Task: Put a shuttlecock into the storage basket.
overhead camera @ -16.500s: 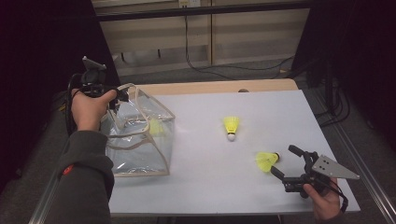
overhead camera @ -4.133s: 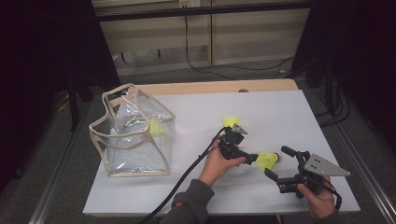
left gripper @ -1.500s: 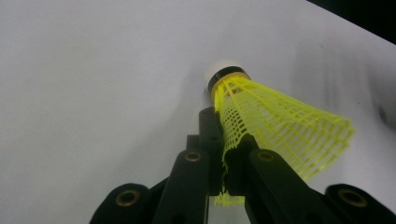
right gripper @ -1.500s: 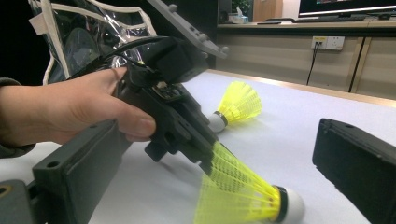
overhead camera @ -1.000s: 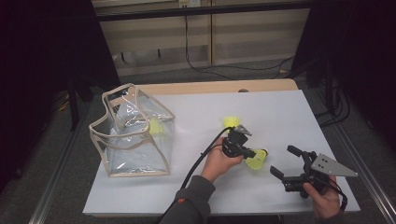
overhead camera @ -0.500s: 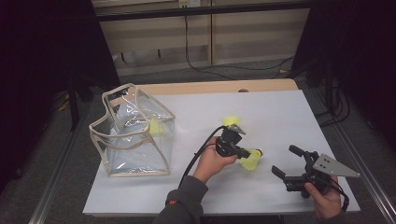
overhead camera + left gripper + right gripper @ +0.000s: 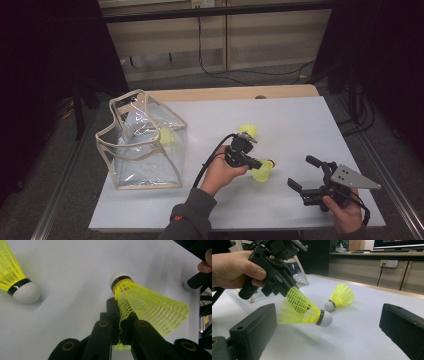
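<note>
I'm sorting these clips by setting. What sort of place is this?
Probably an office or lab workspace: a white table stands apart, a long counter with monitors runs behind, and wall sockets feed cables across the carpet.

Plastic mesh, matt black tongs, clear vinyl

The held shuttlecock (image 7: 147, 305) has a yellow plastic mesh skirt and smooth white cap; beside it, the second shuttlecock (image 7: 339, 297) looks alike. The left tongs (image 7: 120, 322) are matt black plastic with brass-coloured rivets. The desk (image 7: 300, 120) is smooth, matt white; the bag (image 7: 142, 145) is glossy clear plastic with cloth-like beige trim.
</note>
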A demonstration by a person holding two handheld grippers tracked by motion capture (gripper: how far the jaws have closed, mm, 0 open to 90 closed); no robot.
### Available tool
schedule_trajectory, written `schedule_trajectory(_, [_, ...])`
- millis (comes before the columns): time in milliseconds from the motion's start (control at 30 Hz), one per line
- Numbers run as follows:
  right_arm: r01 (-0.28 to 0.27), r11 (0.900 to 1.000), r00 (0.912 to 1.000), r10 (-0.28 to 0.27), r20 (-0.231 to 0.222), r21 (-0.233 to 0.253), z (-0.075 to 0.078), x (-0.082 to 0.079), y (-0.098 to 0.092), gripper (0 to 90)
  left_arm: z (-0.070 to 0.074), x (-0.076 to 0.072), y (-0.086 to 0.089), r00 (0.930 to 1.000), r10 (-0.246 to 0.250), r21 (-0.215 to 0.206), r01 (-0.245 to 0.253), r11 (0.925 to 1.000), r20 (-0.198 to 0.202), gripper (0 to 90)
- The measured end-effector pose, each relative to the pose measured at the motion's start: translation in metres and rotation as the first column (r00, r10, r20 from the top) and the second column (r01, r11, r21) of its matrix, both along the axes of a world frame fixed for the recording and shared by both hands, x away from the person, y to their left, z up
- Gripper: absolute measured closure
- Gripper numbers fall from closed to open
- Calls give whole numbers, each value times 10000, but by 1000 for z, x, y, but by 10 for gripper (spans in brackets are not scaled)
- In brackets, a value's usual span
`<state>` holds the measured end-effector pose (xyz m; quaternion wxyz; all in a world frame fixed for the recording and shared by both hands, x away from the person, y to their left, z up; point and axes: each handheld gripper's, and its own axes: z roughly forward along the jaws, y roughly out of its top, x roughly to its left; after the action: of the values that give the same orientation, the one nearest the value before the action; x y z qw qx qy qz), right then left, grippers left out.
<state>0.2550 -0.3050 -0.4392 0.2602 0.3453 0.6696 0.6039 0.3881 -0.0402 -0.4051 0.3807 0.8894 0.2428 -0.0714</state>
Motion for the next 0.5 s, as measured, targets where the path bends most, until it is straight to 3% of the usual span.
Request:
schedule_trajectory(100, [55,9999,10000,-55,-6,91,0,0,-1,10,3,1,4,9999,91,-75,-92,9999,-107,889])
schedule_trajectory(500, [-108,9999,9999,107,-52,-21,-1,3,4,10,12,3,20,9986,377,351,-364,9987,-383,889])
